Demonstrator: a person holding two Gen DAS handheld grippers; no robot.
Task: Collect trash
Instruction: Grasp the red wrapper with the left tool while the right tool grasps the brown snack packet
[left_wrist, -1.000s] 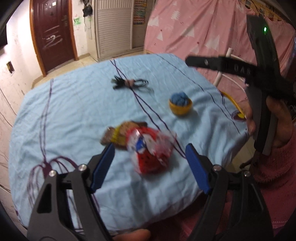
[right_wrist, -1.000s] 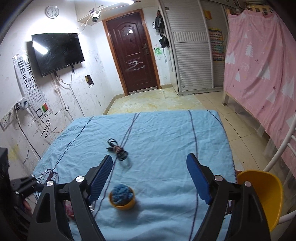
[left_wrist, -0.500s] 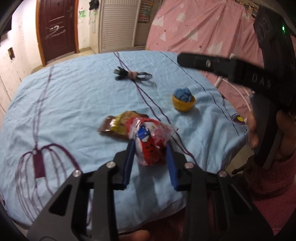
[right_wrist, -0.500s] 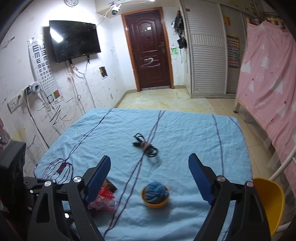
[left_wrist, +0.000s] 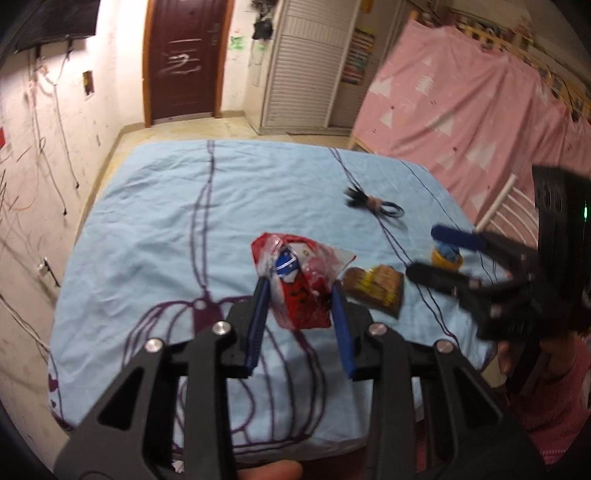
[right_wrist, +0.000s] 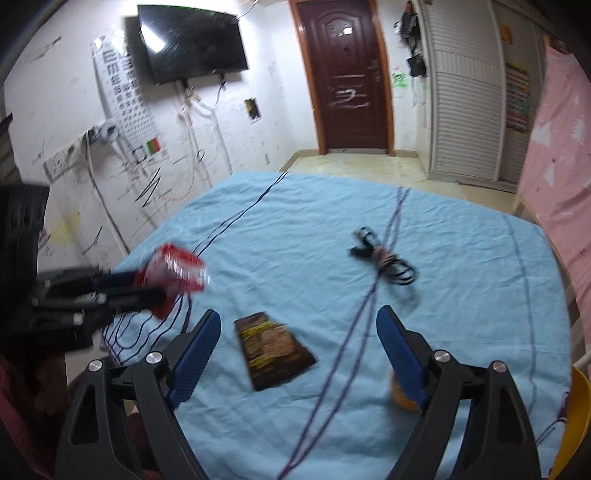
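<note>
The crinkled red plastic snack wrapper (left_wrist: 299, 284) is clamped between the blue pads of your left hand-held gripper (left_wrist: 300, 295), lifted above the desk with the light blue cloth (left_wrist: 166, 221). From your right view, the right hand-held gripper (right_wrist: 297, 332) stands wide open and empty over the flat brown snack packet (right_wrist: 273, 347).

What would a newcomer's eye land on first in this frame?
The crinkly red snack bag, pinched in the left gripper and lifted off the blue tablecloth. Next, the brown wrapper lying flat ahead of the right gripper, whose jaws stand wide open. Farther back lies a coiled black cable.
</note>
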